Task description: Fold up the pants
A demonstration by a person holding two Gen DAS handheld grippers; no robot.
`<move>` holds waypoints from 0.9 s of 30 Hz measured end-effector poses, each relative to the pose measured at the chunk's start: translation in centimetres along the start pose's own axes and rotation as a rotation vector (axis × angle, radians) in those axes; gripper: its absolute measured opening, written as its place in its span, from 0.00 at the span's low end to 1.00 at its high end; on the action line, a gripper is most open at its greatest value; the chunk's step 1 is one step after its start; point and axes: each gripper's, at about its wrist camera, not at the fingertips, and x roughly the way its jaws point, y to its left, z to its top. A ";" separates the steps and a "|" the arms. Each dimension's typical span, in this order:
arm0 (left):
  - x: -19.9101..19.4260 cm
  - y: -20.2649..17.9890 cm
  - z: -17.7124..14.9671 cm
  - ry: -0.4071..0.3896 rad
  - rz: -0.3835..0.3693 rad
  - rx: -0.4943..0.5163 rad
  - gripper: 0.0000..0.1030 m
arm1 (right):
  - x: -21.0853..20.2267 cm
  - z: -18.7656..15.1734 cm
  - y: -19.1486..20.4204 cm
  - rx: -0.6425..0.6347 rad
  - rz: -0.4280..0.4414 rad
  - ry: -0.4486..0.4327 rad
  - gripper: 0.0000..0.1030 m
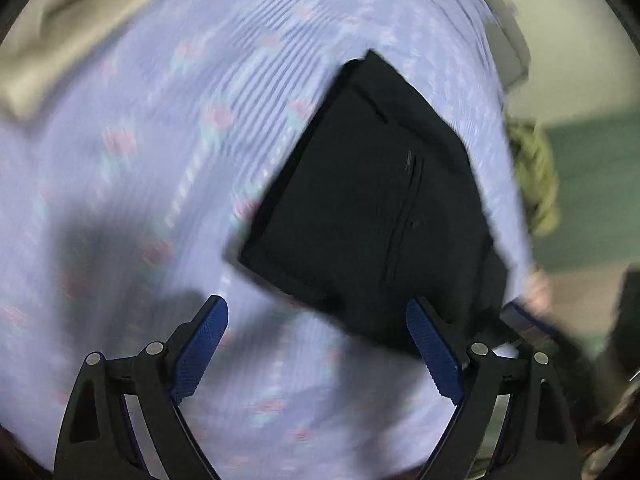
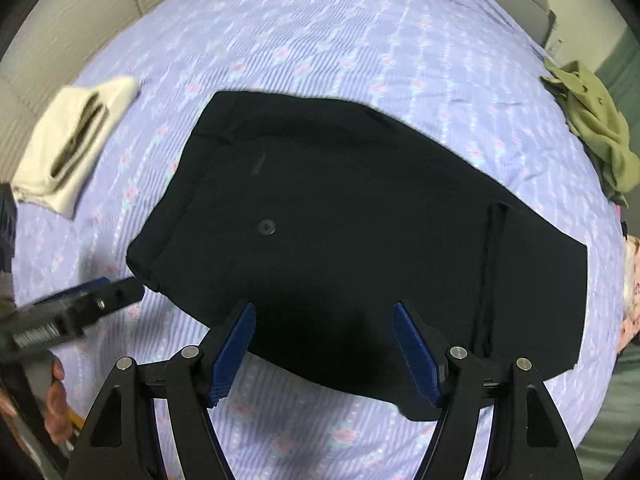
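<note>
Lying flat on lavender floral bedspread (image 2: 320, 40): black pants (image 2: 340, 220), folded. Right gripper (image 2: 324, 320) above near edge, jaws wide, empty. Left gripper (image 1: 316, 320) jaws wide, empty, beside waistband corner.

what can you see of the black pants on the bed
The black pants lie flat on the lilac flowered bedsheet, folded into a broad rectangle of smooth dark woven cloth. A round button and a stitched seam show on top. Both grippers hover open above; nothing but the sheet touches them.
</note>
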 end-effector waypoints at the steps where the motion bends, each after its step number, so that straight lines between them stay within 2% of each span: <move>1: 0.4 0.6 0.0 0.000 -0.007 -0.042 0.88 | 0.3 0.0 0.3 -0.004 0.001 0.013 0.70; 4: 2.0 2.3 0.0 -0.003 -0.052 -0.156 0.87 | 0.8 0.1 1.1 -0.023 0.008 0.042 0.70; 12: 4.7 2.4 1.6 -0.046 -0.119 -0.266 0.87 | 1.4 1.2 1.2 -0.056 -0.029 0.062 0.70; 15: 4.1 1.3 2.3 -0.079 -0.191 -0.246 0.81 | 1.3 1.4 0.8 -0.034 -0.016 0.061 0.70; 17: 2.8 0.4 2.4 -0.106 -0.229 -0.180 0.77 | 1.1 1.6 0.5 -0.016 0.000 0.058 0.70; 20: 1.2 -0.6 1.6 -0.131 -0.250 -0.079 0.60 | 1.1 1.8 0.2 -0.003 0.005 0.053 0.70; 21: 0.9 -0.7 1.4 -0.135 -0.261 -0.060 0.60 | 1.1 1.9 0.1 -0.002 0.000 0.049 0.70; 23: 0.9 -0.4 1.8 -0.133 -0.254 -0.058 0.60 | 1.3 2.0 -0.3 0.001 -0.010 0.049 0.70; 24: 1.6 -0.2 2.0 -0.123 -0.224 -0.074 0.60 | 1.4 2.0 -0.5 0.006 -0.011 0.051 0.70; 26: 3.7 0.7 2.6 -0.095 -0.170 -0.136 0.60 | 1.7 2.0 -0.9 0.025 -0.014 0.060 0.70; 27: 4.4 1.0 3.0 -0.088 -0.171 -0.168 0.60 | 1.8 1.9 -1.2 0.037 -0.016 0.063 0.70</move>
